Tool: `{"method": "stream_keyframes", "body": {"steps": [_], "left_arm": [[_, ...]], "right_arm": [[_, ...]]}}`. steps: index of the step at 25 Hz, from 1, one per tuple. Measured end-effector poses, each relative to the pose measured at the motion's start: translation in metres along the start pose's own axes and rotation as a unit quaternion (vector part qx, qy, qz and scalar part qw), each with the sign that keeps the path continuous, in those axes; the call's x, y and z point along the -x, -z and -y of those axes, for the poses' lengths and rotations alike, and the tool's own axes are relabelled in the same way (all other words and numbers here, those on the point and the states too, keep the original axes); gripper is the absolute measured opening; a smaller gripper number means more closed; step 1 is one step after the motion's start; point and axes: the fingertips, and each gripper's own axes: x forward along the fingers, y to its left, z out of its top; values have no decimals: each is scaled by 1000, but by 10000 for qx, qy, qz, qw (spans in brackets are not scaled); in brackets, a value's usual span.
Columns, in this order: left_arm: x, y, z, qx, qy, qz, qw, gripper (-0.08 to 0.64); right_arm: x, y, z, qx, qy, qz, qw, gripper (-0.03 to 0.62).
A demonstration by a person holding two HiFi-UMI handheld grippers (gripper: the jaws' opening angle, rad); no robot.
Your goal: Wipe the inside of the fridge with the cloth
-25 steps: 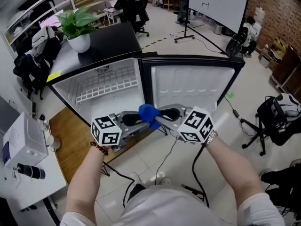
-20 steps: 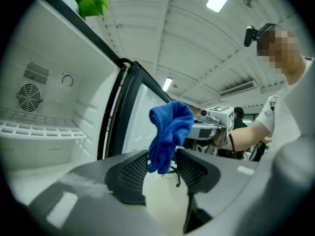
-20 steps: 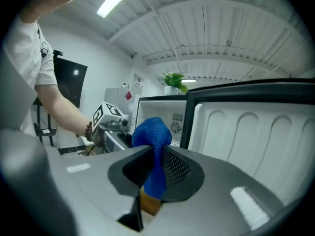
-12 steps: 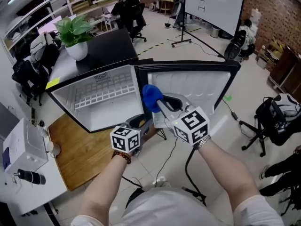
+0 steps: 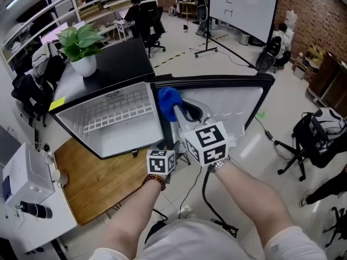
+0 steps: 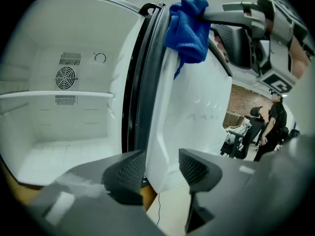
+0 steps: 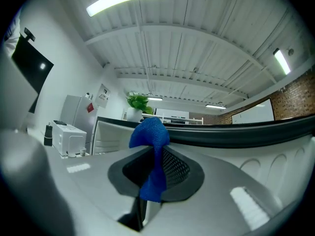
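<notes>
While my right claw (image 7: 153,157) clenches the crumpled blue cloth (image 5: 167,98) up by the top edge of the open door (image 5: 234,103) of the small white fridge (image 5: 116,124), my left claw (image 6: 162,169), low near that fridge's bottom, has just been opening, released and empty.

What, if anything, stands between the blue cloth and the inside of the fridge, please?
Nothing visible does. The door stands open, and the blue cloth, clamped in the right gripper, hangs at the hinge side next to the fridge's inside.
</notes>
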Motion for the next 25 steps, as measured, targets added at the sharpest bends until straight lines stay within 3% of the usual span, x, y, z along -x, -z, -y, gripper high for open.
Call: {"method": "stream_keyframes", "body": {"steps": [5,10,14,25], "left_arm": [[-14,12,-5,63,-231,-247,9994,223],[-23,17,-6,38,-433,-341,9985,166],[-29,21,-2,-5,-461,-450,9979,114],[-28,21,-2,-40,-430,-477,9979,110]], "right_arm": [[-8,0,2,-8,238,-55,9997,46],[-11,1,5,147,478,-147,9986,44],[-10,3,13,211,674,-206,9973,44],[1,9,40,210,1086,-300,9934,43]]}}
